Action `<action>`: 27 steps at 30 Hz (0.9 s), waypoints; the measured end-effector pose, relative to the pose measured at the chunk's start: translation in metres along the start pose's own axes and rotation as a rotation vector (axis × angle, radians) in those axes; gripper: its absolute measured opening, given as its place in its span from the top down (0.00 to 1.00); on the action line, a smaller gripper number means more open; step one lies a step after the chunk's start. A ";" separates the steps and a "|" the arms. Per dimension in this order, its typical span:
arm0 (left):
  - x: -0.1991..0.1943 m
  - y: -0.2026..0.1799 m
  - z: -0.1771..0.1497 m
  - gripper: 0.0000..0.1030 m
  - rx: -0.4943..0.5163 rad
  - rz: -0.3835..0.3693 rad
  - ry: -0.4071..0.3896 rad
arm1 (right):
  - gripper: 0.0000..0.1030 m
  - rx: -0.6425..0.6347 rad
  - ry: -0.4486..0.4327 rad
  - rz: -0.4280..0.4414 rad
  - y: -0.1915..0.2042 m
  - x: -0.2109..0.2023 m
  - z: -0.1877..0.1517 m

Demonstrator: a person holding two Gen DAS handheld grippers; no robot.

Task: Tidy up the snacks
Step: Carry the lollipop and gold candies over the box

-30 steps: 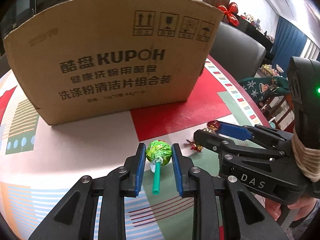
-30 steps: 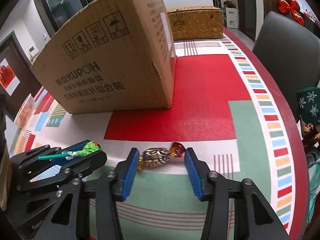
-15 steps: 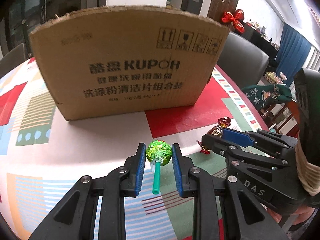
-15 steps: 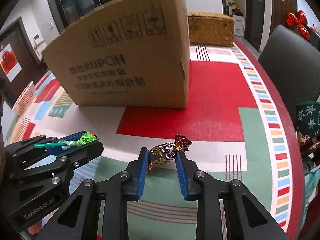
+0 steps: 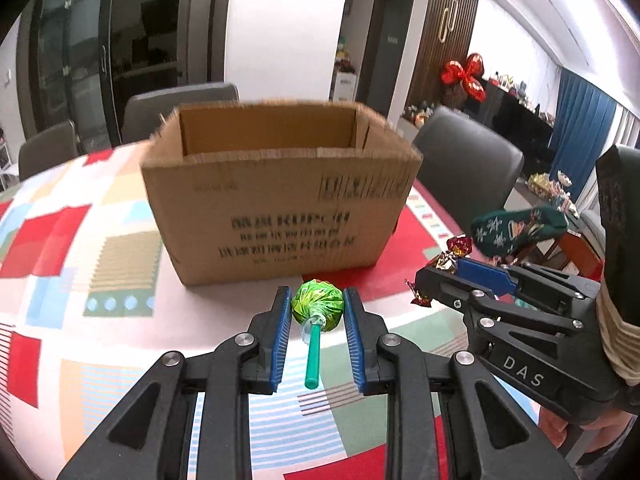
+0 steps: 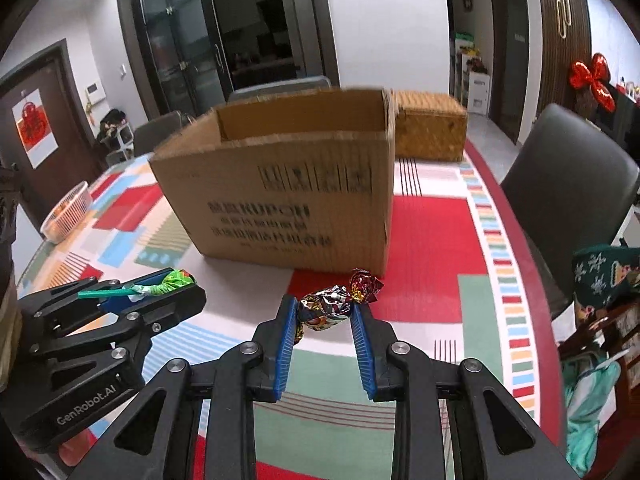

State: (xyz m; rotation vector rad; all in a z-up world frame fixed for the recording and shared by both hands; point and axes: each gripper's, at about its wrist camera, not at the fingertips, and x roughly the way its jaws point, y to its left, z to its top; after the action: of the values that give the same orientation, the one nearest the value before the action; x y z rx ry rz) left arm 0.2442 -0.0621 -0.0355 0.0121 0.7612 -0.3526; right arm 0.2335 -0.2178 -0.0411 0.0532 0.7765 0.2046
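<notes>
My left gripper is shut on a green-wrapped lollipop with a teal stick, held above the table in front of the open cardboard box. It also shows in the right wrist view. My right gripper is shut on a foil-wrapped candy with a red twisted end, held above the table before the box. The right gripper appears at the right of the left wrist view, level with the left one. The box interior is mostly hidden.
The round table has a colourful patterned cloth. A woven basket stands behind the box, a white basket at the far left edge. Grey chairs surround the table. A small candy shows by the right gripper.
Both grippers have risen and pulled back with their sweets; the box's open top is now visible. The right gripper closed on the foil candy and lifted it off the table.
</notes>
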 end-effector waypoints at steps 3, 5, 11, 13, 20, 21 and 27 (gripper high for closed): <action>-0.017 0.000 0.010 0.74 0.005 0.011 -0.042 | 0.72 -0.011 -0.034 0.003 0.005 -0.013 0.009; -0.026 -0.001 0.018 0.74 0.009 0.020 -0.069 | 0.72 -0.019 -0.060 0.007 0.009 -0.022 0.015; -0.045 0.000 0.041 0.74 0.015 0.045 -0.126 | 0.72 -0.041 -0.122 0.014 0.019 -0.040 0.038; -0.048 0.002 0.052 0.74 0.005 0.057 -0.135 | 0.72 -0.052 -0.131 0.014 0.023 -0.044 0.046; -0.046 0.017 0.085 0.74 -0.025 0.077 -0.124 | 0.72 -0.089 -0.166 0.010 0.032 -0.051 0.081; -0.045 0.019 0.091 0.74 -0.024 0.082 -0.124 | 0.72 -0.094 -0.169 0.008 0.033 -0.051 0.086; -0.036 0.032 0.116 0.74 -0.016 0.087 -0.098 | 0.72 -0.107 -0.153 0.011 0.038 -0.044 0.119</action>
State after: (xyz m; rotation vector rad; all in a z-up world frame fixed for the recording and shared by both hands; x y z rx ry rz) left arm 0.3083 -0.0363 0.0699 0.0131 0.6646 -0.2627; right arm 0.2797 -0.1864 0.0790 -0.0282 0.6116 0.2490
